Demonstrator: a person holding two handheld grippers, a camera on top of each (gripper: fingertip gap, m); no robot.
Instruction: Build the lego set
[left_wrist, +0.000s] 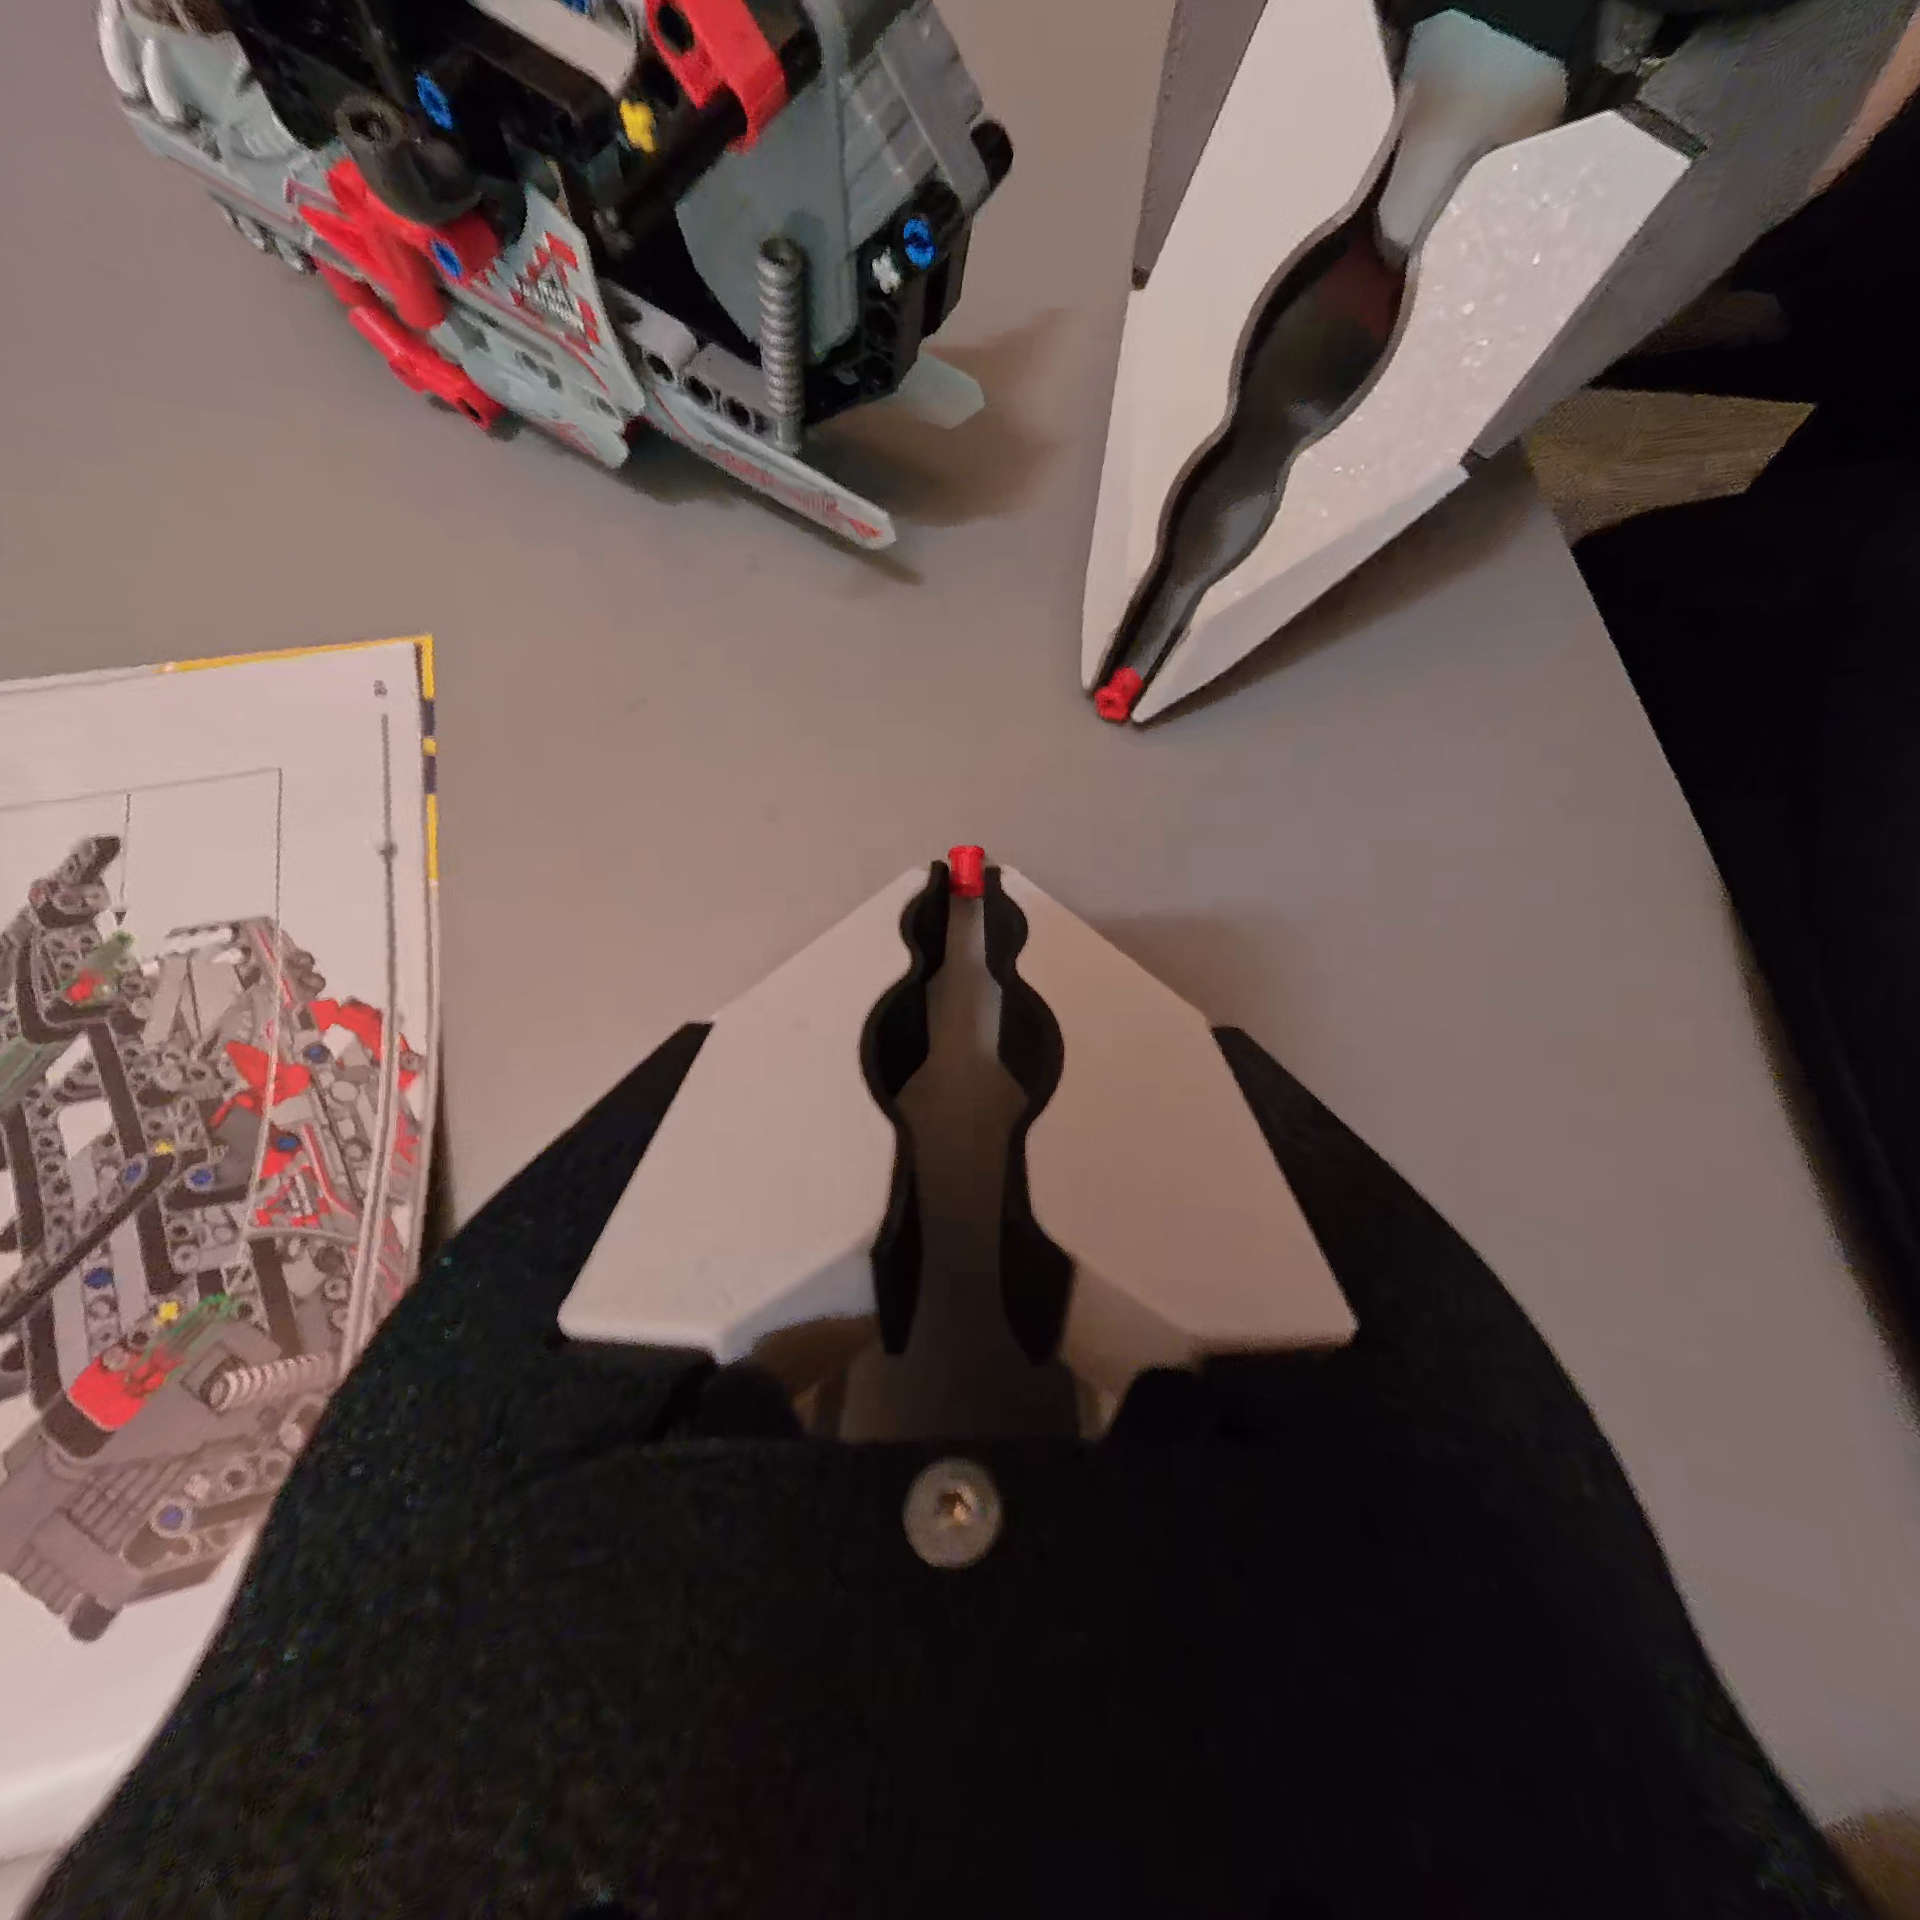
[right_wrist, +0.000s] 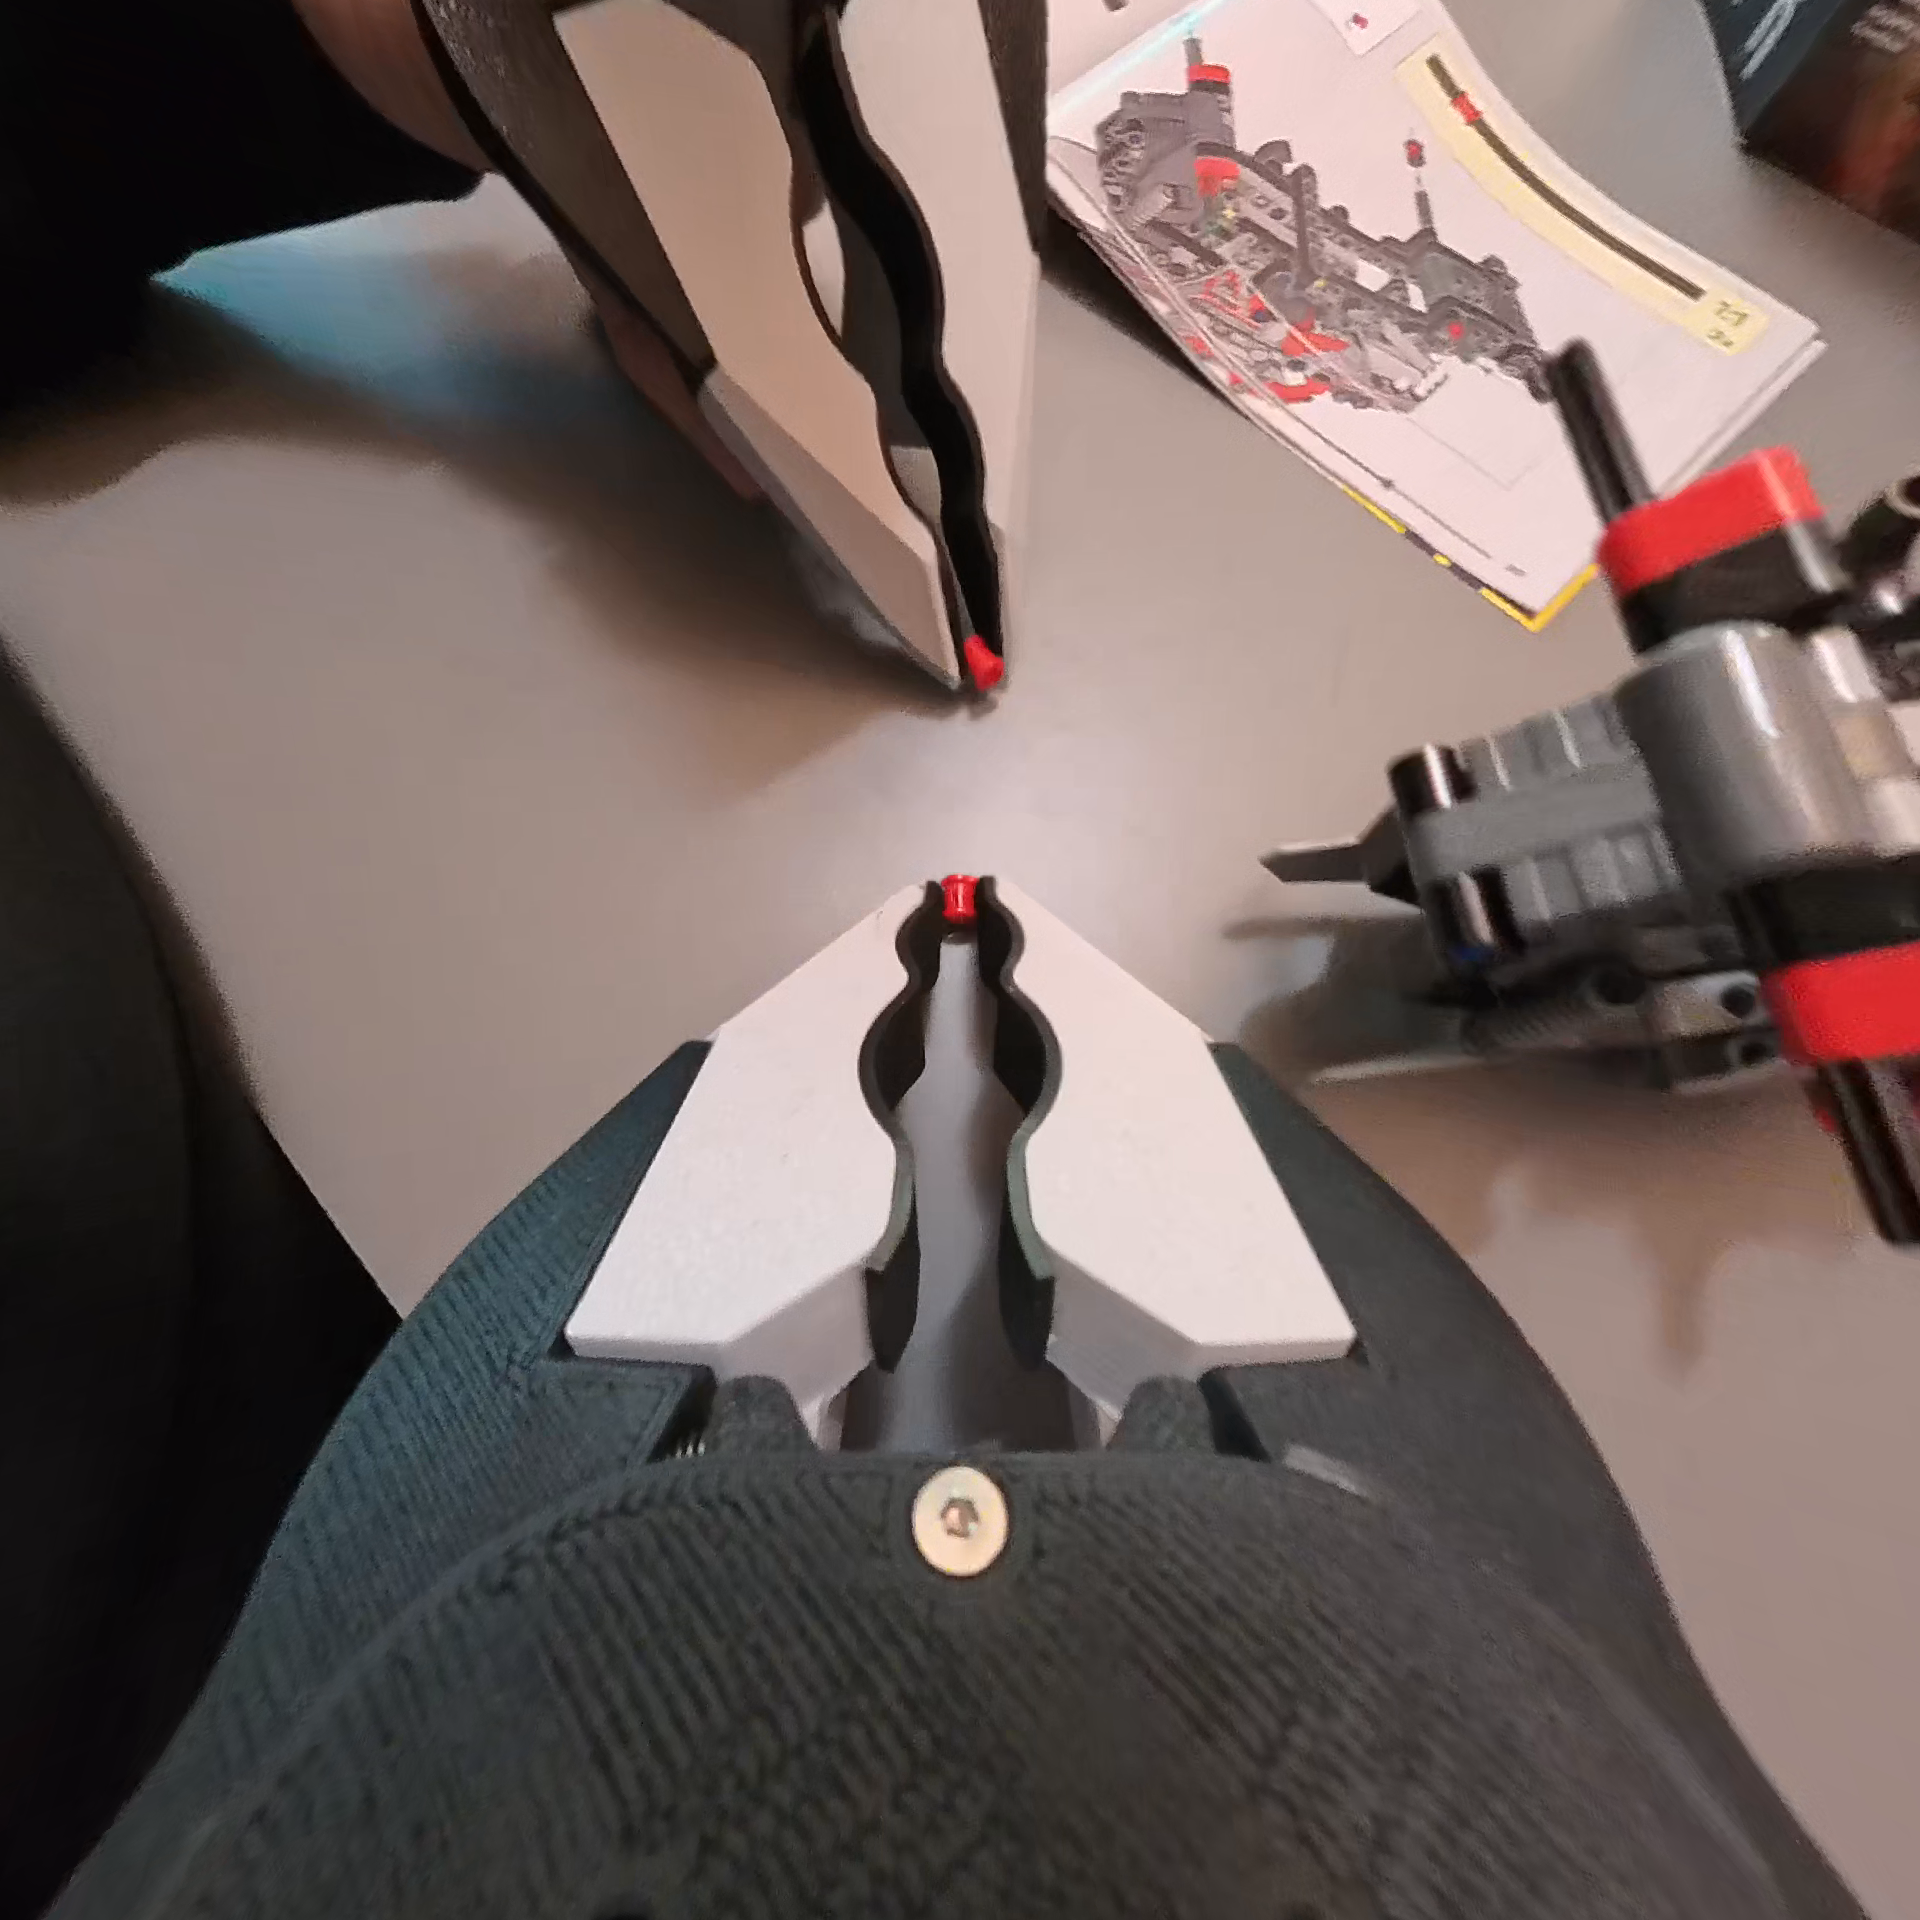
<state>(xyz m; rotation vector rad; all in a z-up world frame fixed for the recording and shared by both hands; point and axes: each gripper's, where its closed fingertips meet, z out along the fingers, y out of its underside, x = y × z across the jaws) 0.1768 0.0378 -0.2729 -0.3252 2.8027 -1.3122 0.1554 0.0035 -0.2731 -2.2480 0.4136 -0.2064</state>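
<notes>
My left gripper (left_wrist: 966, 878) is shut on a small red bush (left_wrist: 966, 871) at its fingertips, above the grey table. My right gripper (right_wrist: 958, 896) is shut on a second small red bush (right_wrist: 958, 898). The two grippers point toward each other with a gap of bare table between them. The right gripper (left_wrist: 1120, 707) shows in the left wrist view at upper right with its red bush (left_wrist: 1118, 694). The left gripper (right_wrist: 977, 670) shows in the right wrist view at the top with its bush (right_wrist: 980, 661). The grey, black and red lego model (left_wrist: 582, 239) stands at the far left; it also shows in the right wrist view (right_wrist: 1662, 831).
An open instruction booklet (left_wrist: 208, 1039) lies on the table left of my left gripper; it also shows in the right wrist view (right_wrist: 1403, 260). The table's edge (left_wrist: 1662, 727) runs close on the right, dark beyond it. A dark box corner (right_wrist: 1829, 94) sits at far right.
</notes>
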